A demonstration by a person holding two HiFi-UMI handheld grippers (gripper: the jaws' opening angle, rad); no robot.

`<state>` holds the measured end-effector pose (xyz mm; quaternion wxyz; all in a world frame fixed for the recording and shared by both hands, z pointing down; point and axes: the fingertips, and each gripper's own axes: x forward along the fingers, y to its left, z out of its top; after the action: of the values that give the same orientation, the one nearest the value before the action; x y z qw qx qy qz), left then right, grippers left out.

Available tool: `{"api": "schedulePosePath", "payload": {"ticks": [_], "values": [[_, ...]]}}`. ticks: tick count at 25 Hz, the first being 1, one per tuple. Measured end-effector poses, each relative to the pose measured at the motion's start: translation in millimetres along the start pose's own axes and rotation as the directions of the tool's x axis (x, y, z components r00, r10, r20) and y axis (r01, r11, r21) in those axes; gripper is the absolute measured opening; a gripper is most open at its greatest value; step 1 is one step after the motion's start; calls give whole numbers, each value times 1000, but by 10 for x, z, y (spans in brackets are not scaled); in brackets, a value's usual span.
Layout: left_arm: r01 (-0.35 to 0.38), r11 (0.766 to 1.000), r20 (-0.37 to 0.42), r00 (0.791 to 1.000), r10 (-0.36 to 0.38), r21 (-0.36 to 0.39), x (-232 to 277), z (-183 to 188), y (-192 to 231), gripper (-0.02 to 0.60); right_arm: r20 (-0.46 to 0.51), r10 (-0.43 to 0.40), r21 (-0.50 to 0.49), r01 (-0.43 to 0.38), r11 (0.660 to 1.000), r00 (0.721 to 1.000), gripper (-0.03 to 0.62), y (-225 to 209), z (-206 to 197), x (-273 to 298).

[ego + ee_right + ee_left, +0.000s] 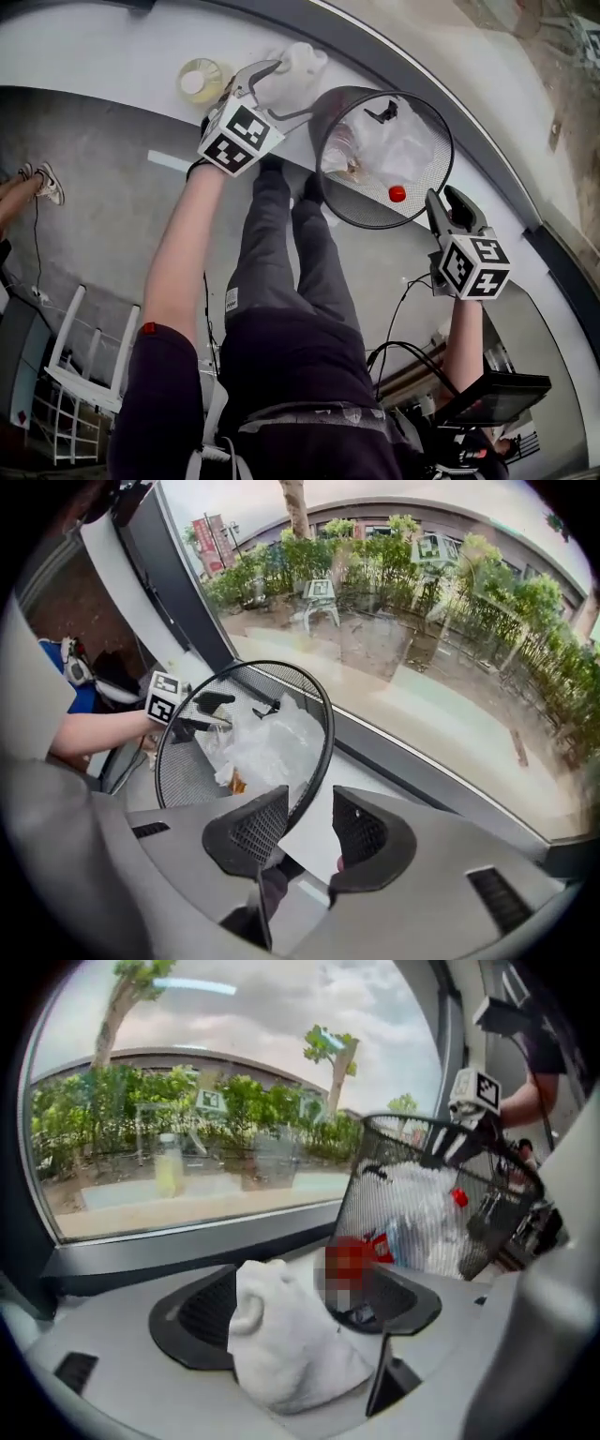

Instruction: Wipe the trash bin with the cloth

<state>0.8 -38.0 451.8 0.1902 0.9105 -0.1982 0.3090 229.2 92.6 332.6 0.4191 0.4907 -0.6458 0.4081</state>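
A black mesh trash bin stands on the white window ledge, with clear plastic and a red cap inside. My left gripper is just left of the bin, pointing at the ledge. In the left gripper view its jaws stand wide open, and the white cloth lies crumpled on the ledge between them, resting against the left pad. My right gripper is at the bin's near right rim. In the right gripper view the rim runs between its parted jaws, close to the left pad, with nothing pinched.
A round bottle of yellowish liquid stands on the ledge left of the cloth. The window glass runs right behind the ledge. On the floor are a white rack, another person's shoes and cables. A dark screen sits lower right.
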Motion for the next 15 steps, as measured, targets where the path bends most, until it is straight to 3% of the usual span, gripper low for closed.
{"api": "schedulePosePath", "payload": {"ticks": [3, 6, 9, 12, 15], "values": [[17, 997, -108, 994, -10, 70, 286, -254, 32, 410, -35, 51, 44, -50, 998, 998, 126, 46, 1, 104], [11, 998, -176, 984, 1, 67, 512, -460, 128, 410, -93, 110, 43, -107, 993, 990, 124, 150, -25, 210], [-5, 997, -248, 968, 23, 73, 673, -652, 232, 408, -97, 108, 73, -101, 992, 989, 124, 166, -22, 260], [4, 997, -250, 968, 15, 75, 751, -741, 224, 301, -72, 112, 184, -97, 978, 991, 106, 172, -32, 257], [31, 999, -210, 977, -27, 16, 737, -750, 150, 153, -20, 118, 316, -106, 943, 993, 78, 145, -2, 257]]}}
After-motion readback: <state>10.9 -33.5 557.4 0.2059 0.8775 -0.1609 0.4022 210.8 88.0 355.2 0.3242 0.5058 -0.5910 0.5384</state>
